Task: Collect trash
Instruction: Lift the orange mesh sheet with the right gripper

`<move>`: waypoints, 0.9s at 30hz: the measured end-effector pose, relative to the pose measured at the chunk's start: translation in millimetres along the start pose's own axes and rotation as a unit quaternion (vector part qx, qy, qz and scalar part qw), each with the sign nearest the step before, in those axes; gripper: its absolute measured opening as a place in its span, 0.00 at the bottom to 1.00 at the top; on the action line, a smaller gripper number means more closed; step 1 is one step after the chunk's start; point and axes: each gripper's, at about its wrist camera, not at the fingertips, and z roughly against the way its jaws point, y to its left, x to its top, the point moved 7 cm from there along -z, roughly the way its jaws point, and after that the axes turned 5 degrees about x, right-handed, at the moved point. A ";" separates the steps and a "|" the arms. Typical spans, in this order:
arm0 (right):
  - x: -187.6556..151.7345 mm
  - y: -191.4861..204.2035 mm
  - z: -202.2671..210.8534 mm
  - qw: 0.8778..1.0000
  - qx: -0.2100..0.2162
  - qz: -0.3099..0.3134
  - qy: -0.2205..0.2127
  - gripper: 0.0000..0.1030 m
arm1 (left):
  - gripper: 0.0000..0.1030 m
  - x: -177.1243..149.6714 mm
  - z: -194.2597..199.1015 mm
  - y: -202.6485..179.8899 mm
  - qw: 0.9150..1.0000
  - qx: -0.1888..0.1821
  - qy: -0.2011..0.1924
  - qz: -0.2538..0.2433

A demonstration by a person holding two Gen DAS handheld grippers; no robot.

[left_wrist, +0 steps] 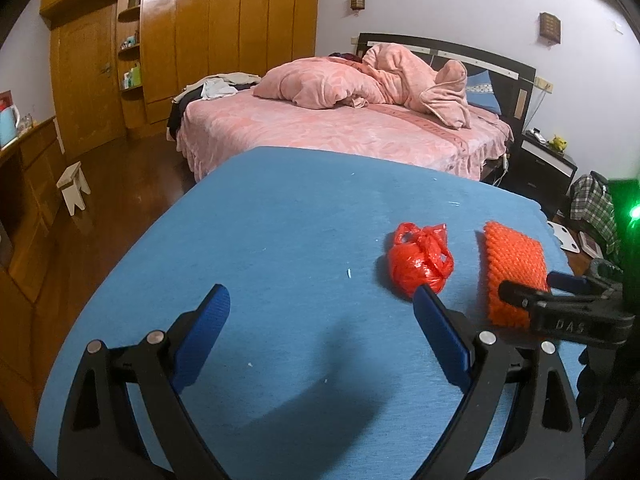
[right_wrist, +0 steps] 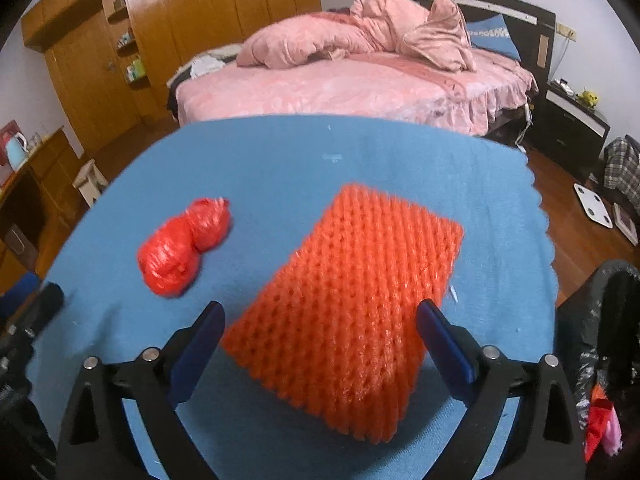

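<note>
While the right tool [right_wrist: 320,344] stands released around the foam net [right_wrist: 352,304] on the tabletop [right_wrist: 280,168], the left tool [left_wrist: 322,320] waits released. Likely light, soft and springy, the net suits a pinch across its near edge.

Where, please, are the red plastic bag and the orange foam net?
red plastic bag [left_wrist: 418,264], left wrist view, middle of its crumpled body
orange foam net [right_wrist: 344,300], right wrist view, centre of its mesh

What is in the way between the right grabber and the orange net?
Nothing visible. The right gripper is open, with the orange net lying flat on the blue cloth straight ahead, partly between its fingers. The red bag sits off to its left.
</note>
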 end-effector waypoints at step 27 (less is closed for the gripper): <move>-1.7 -33.7 -4.9 0.998 -0.047 -0.034 0.011 0.94 | 0.88 0.4 -5.7 -10.2 1.000 -0.009 -0.002 -0.002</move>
